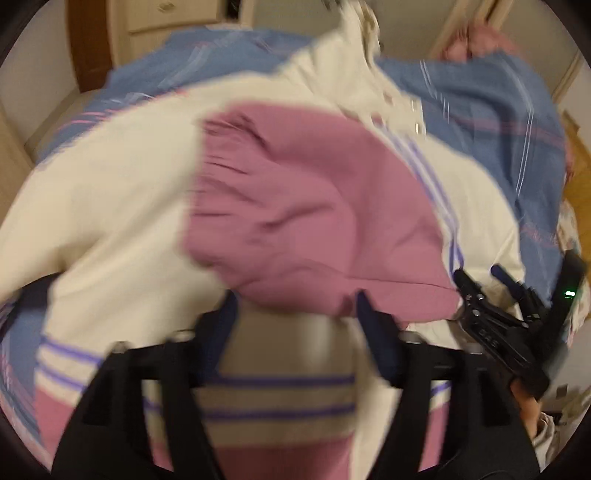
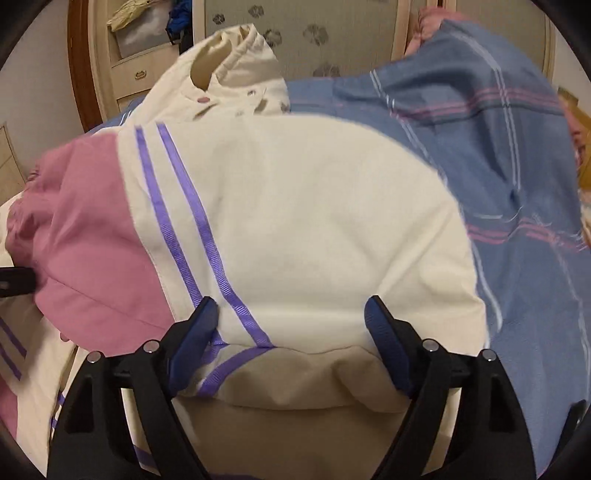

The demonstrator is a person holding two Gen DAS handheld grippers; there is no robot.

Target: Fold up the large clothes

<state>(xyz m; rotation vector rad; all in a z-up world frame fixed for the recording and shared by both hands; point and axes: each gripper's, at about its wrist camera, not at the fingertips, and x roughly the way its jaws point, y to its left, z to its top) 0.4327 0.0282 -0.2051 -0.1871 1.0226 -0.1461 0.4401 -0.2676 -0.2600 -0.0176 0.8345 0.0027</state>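
Note:
A cream jacket point(image 2: 314, 206) with purple stripes and pink sleeve ends lies on the bed, its collar point(image 2: 236, 48) at the far side. One pink sleeve end point(image 1: 306, 218) is folded across the cream body. My left gripper point(image 1: 297, 308) hovers just at the near edge of that pink cuff, jaws wide apart and nothing pinched. My right gripper point(image 2: 291, 308) stands open over the folded cream sleeve, whose near fold lies between the fingers without being pressed. In the left wrist view the right gripper point(image 1: 484, 282) shows at the right, by the sleeve's edge.
A blue checked sheet point(image 2: 498, 155) with pink and white lines covers the bed under and beyond the jacket. Cream cabinets with drawers point(image 2: 140, 70) and a patterned panel point(image 2: 314, 33) stand past the bed's far side. A pink pillow point(image 1: 476, 42) lies at the far right.

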